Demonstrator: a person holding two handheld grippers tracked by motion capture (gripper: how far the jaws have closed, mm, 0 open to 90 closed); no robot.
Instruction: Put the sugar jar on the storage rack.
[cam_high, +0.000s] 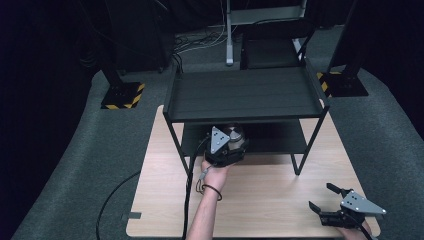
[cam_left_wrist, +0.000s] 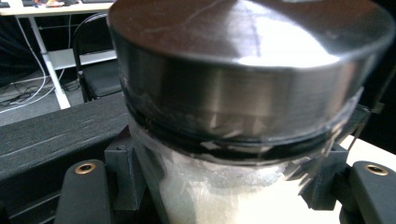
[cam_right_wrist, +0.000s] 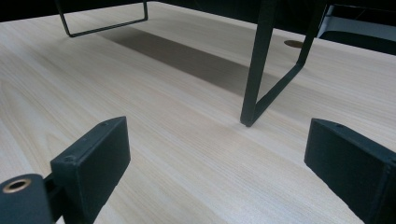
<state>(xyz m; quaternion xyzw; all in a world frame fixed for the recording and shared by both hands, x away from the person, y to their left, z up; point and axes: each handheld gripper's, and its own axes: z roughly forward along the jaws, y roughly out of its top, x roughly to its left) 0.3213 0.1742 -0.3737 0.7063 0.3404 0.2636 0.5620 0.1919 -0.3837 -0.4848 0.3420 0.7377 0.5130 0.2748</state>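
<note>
- While my left gripper (cam_high: 231, 145) clamps the jar (cam_left_wrist: 243, 140) just under its steel lid (cam_left_wrist: 252, 56), the jaws press its clear body from both sides, and the contents look white.
- From above, that gripper sits at the front edge of the rack's (cam_high: 245, 95) lower shelf (cam_high: 270, 140), with the jar ahead of my hand (cam_high: 214, 175) and under the top shelf.
- Whether the jar's base touches the lower shelf I cannot tell; the gripper body hides it.
- I judge this as the carrying step: the jar is gripped and is either going onto the lower shelf or coming off it.
- Next, I need a level, steady move that keeps the lid clear of the top shelf above and the jar upright, since the grip is on smooth walls.
- My right gripper (cam_high: 331, 199) rests near the table's (cam_high: 270, 200) front right corner, well apart from the jar, jaws wide apart with nothing between them.
- Ahead of it stands the rack's front leg (cam_right_wrist: 259, 60) on bare wood.
</note>
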